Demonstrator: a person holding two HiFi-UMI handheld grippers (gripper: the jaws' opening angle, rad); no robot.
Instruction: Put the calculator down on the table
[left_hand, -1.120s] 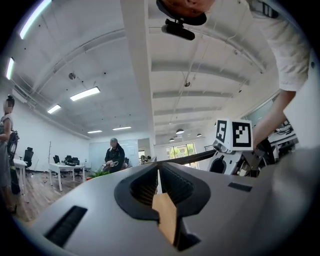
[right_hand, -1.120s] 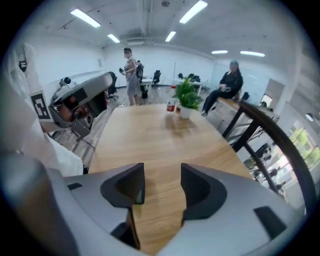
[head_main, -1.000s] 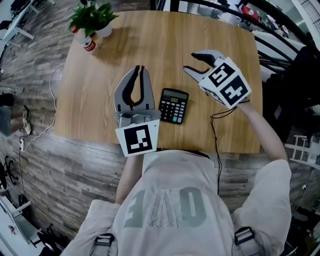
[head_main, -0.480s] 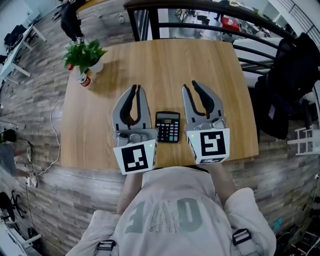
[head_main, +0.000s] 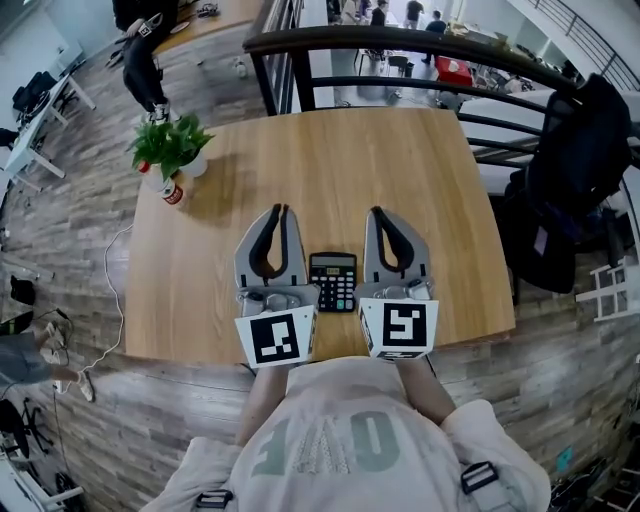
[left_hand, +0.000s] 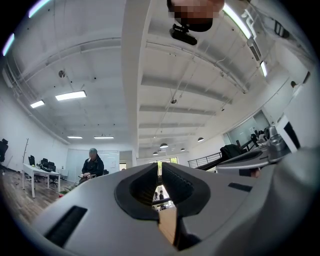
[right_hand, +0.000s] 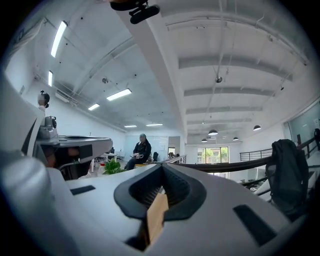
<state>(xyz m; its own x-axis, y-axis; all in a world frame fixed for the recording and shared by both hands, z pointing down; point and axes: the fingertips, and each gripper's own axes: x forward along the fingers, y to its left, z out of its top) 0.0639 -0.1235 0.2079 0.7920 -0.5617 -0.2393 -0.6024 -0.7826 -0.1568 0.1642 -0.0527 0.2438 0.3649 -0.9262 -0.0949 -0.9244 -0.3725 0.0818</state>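
1. Between the left gripper (head_main: 278, 212) and the right gripper (head_main: 378, 213), the calculator (head_main: 333, 281) lies flat on the tabletop (head_main: 330, 160), keys up, near the front edge.
2. Both grippers have their jaws pressed together with nothing between them, so neither holds it.
3. My read: a light, stiff plastic slab. The smooth casing is probably slippery, and the display is the fragile part.
4. Best hold, I'd say, is a pinch across the long side edges, clear of keys and screen.
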